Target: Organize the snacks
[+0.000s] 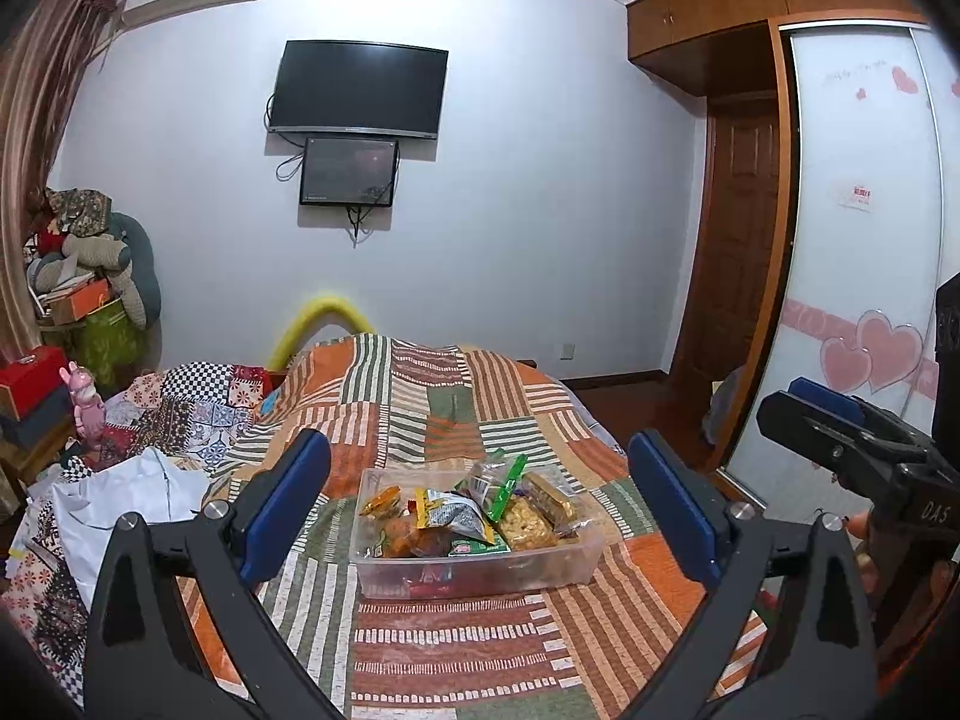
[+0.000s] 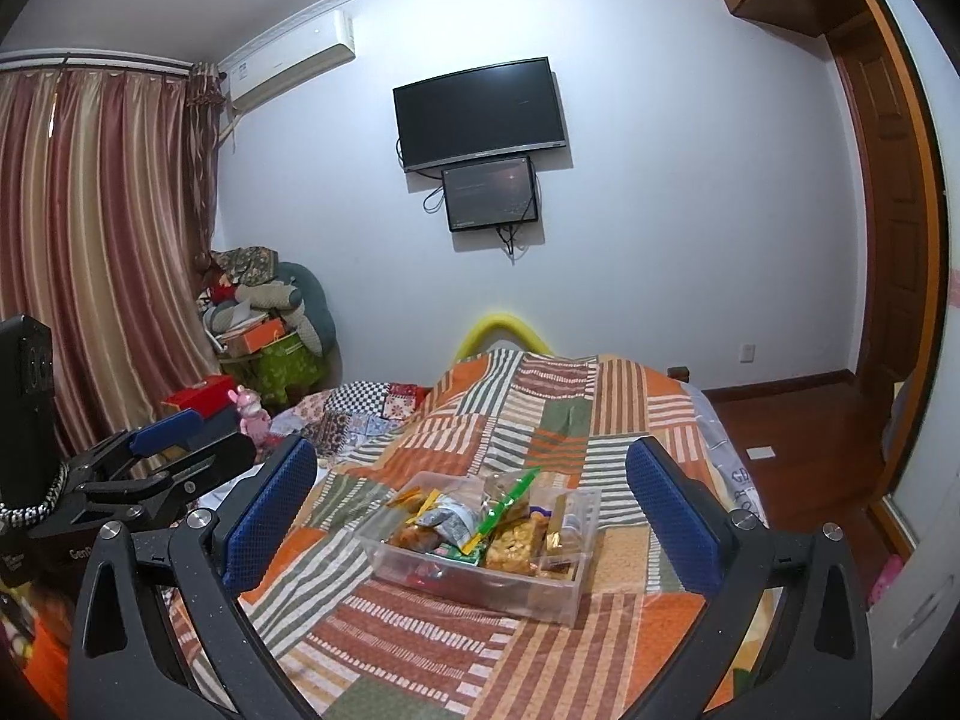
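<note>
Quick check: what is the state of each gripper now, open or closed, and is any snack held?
Left gripper: open, fingers wide apart, holding nothing.
Right gripper: open, fingers wide apart, holding nothing; the snacks lie in the clear box.

Left gripper (image 1: pixel 480 516) hangs wide open over the quilt (image 1: pixel 456 648), the clear box (image 1: pixel 474 570) of snacks (image 1: pixel 474 516) between its fingers, untouched; right gripper (image 1: pixel 840 426) alongside at right.

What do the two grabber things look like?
Both are black, with triangle cut-outs, silver screws and blue bumpy pads on the fingers. The right gripper has white letters on its side. The left gripper has a black-and-white braided cord near its boxy camera.
</note>
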